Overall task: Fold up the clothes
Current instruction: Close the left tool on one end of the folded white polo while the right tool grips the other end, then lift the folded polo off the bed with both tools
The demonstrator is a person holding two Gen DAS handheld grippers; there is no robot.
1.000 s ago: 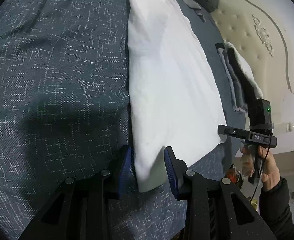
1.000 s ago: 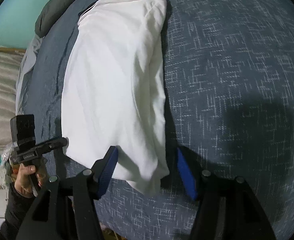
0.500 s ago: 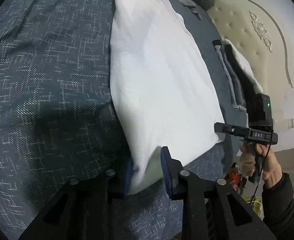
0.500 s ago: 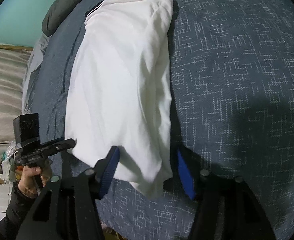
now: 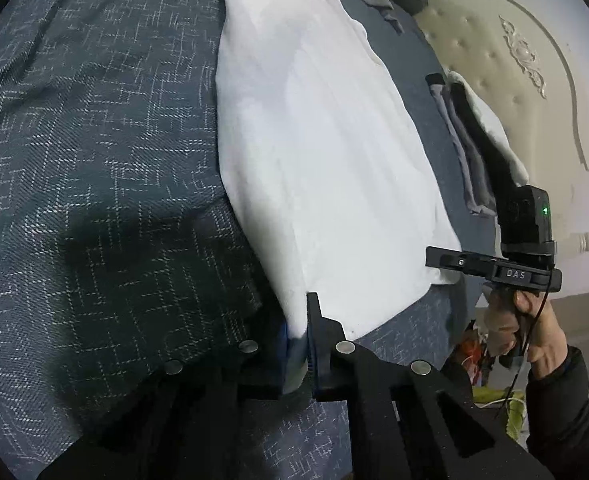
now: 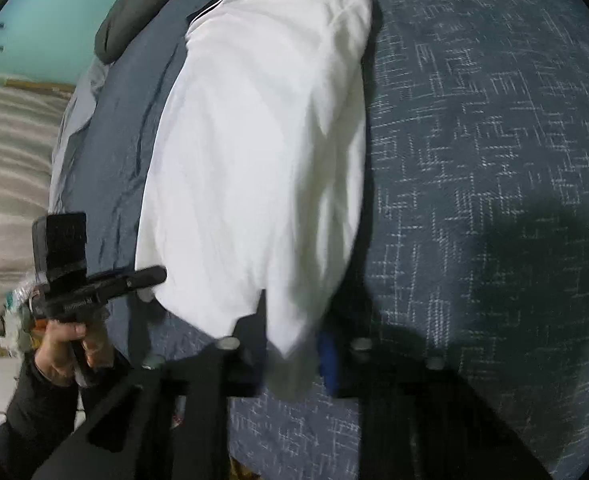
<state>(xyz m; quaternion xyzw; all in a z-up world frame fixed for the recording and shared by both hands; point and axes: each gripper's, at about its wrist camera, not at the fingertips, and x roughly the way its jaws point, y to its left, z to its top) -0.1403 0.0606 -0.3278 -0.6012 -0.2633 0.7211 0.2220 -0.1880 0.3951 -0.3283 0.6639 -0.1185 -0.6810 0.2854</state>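
Lying lengthwise on a dark blue bedspread (image 5: pixel 94 160), a white garment (image 5: pixel 318 152) is pinched at both near corners by two hand-held grippers. The left gripper (image 5: pixel 296 344) has just closed its jaws on the garment's near left corner, a thin wedge of white cloth squeezed tight between the blue-padded fingers (image 5: pixel 282 340). The right gripper (image 6: pixel 294 348) has likewise been closing its jaws; the near right corner of the garment (image 6: pixel 262 152) hangs as a point between them, and the pads look pressed onto the cloth, though that view is blurred with motion.

Seen from the left wrist camera, the right gripper (image 5: pixel 444 258) reaches in from the right edge of the bed, held by a hand (image 5: pixel 526 328) in a dark sleeve. From the right wrist camera, the left gripper (image 6: pixel 150 276) comes in from the left, touching the garment's edge, with a hand (image 6: pixel 66 348) around its grip.

Farther up the bed lie a dark bundle (image 6: pixel 142 12) and some grey clothes (image 5: pixel 466 152) folded near a cream tufted headboard (image 5: pixel 534 60). A teal wall (image 6: pixel 54 20) shows behind the bed.
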